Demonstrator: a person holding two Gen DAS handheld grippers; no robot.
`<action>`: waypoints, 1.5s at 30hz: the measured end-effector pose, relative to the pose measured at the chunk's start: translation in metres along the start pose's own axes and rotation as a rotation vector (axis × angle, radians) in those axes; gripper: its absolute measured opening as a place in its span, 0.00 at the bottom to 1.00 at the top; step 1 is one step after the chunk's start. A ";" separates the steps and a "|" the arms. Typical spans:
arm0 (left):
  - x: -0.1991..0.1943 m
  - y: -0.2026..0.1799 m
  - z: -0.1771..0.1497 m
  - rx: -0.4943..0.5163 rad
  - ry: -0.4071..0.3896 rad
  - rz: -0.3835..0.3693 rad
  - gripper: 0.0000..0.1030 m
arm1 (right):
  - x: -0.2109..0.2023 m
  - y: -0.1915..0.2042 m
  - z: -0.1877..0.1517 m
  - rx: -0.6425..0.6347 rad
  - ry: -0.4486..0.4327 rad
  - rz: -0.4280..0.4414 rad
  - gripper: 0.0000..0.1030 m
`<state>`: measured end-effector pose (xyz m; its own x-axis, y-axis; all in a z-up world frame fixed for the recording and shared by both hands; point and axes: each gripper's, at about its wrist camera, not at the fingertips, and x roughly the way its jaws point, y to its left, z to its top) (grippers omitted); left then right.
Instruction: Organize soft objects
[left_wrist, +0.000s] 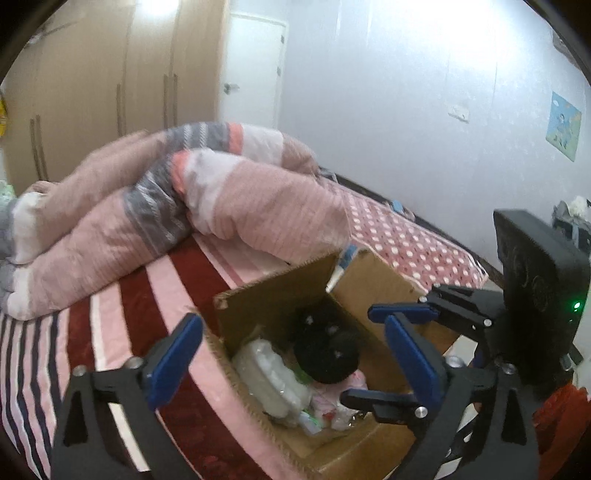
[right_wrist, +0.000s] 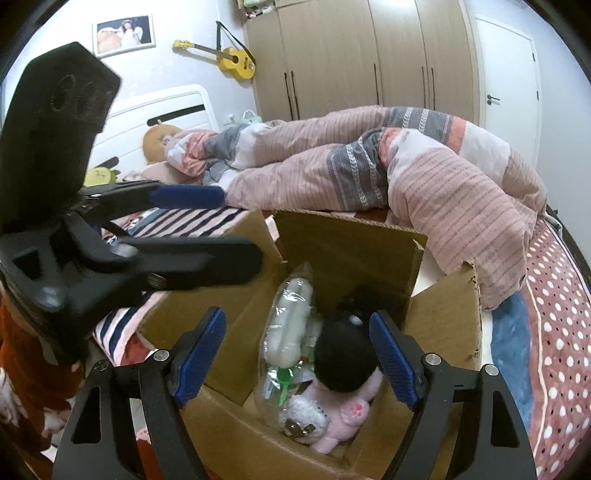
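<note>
An open cardboard box (left_wrist: 280, 295) (right_wrist: 351, 236) stands on the bed. Inside lie a black plush toy (left_wrist: 327, 350) (right_wrist: 345, 358), a pink plush toy (right_wrist: 347, 417), a white fluffy toy (right_wrist: 306, 415) and a white soft item in clear plastic (left_wrist: 269, 376) (right_wrist: 288, 325). My left gripper (left_wrist: 291, 354) is open and empty above the box. My right gripper (right_wrist: 297, 358) is open and empty above the box too; it also shows at the right of the left wrist view (left_wrist: 388, 354).
A rumpled pink and grey striped duvet (left_wrist: 147, 214) (right_wrist: 406, 173) lies behind the box. The bed has a red-striped blanket (left_wrist: 166, 288) and a polka-dot sheet (right_wrist: 554, 332). Plush toys (right_wrist: 159, 142) sit by the headboard. Wardrobes (right_wrist: 351, 55) stand behind.
</note>
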<state>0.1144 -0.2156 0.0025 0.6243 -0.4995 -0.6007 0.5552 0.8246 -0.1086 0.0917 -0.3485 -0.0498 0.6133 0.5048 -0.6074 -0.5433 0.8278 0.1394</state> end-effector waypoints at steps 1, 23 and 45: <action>-0.008 0.001 -0.001 -0.007 -0.025 0.019 0.99 | -0.003 0.001 0.000 -0.002 -0.012 0.004 0.76; -0.128 0.042 -0.060 -0.208 -0.300 0.464 0.99 | -0.057 0.050 0.006 -0.059 -0.357 0.071 1.00; -0.134 0.049 -0.071 -0.218 -0.296 0.499 0.99 | -0.060 0.055 0.008 -0.062 -0.362 0.072 1.00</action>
<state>0.0186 -0.0896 0.0210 0.9230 -0.0659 -0.3792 0.0510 0.9975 -0.0494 0.0303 -0.3312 0.0005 0.7289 0.6245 -0.2807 -0.6196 0.7761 0.1177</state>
